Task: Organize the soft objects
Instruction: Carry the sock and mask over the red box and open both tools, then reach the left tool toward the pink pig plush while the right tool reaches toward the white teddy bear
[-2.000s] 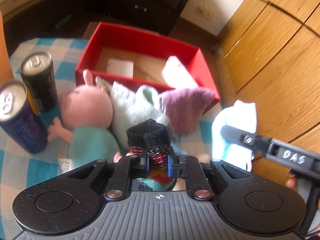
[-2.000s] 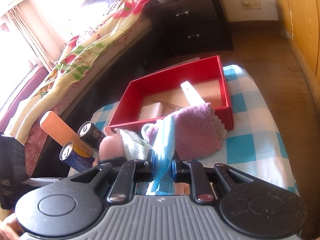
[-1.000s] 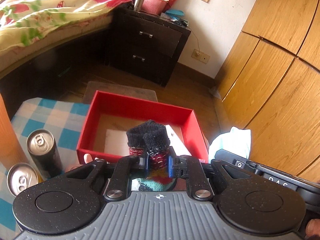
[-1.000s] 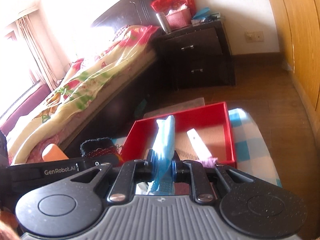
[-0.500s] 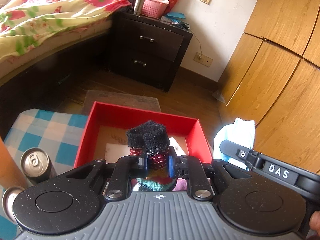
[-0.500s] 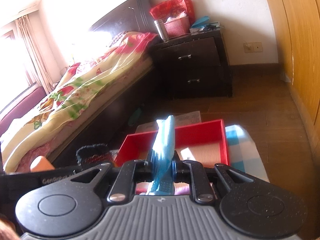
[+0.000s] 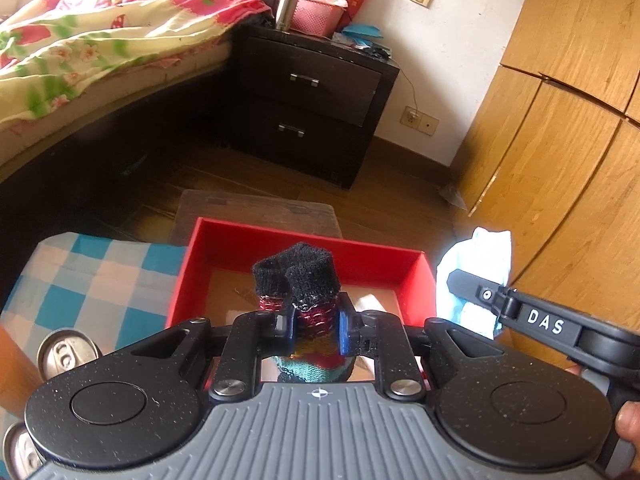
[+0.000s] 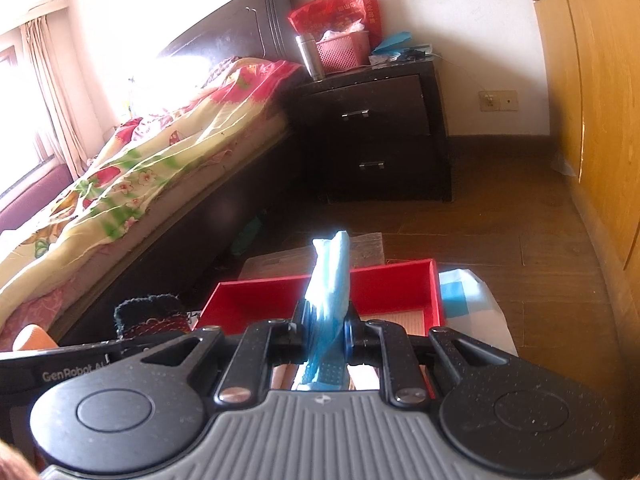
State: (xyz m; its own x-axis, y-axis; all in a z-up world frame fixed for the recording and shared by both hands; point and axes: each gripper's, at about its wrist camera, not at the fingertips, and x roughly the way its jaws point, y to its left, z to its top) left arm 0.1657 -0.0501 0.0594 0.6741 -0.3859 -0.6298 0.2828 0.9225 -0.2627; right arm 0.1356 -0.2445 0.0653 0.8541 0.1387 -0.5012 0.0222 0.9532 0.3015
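While both tools hung above the checked tablecloth (image 7: 100, 276), the left gripper (image 7: 314, 322) pinched a rolled knitted sock (image 7: 298, 280), its black cuff standing up past the fingertips and its striped body trapped between the jaws. Directly ahead and lower lay the red box (image 7: 248, 240), open-topped, with a brown floor and a pale card inside; the sock blocked the middle of that floor from the left wrist view. Off to the right, the right gripper (image 8: 326, 326) clamped a light blue cloth (image 8: 330, 280), which rose as a narrow folded strip from between its jaws and covered part of the box's far wall (image 8: 380, 286) in the right wrist view. From the left wrist view that same cloth (image 7: 476, 280) showed as a pale bundle just beside the box's right wall, with the black arm of the right tool crossing in front of it.

Two drink cans (image 7: 66, 354) stood at the lower left on the tablecloth, partly hidden behind the left tool's body. Beyond the table's far edge lay the wooden floor and a brown mat (image 7: 256, 208). Farther back stood a dark nightstand (image 7: 316, 104) with two drawers, carrying a steel flask (image 7: 285, 4), a pink basket (image 7: 316, 16) and a red bag. A bed with a floral quilt (image 7: 100, 32) filled the left, and wooden wardrobe doors (image 7: 560, 128) closed off the right.
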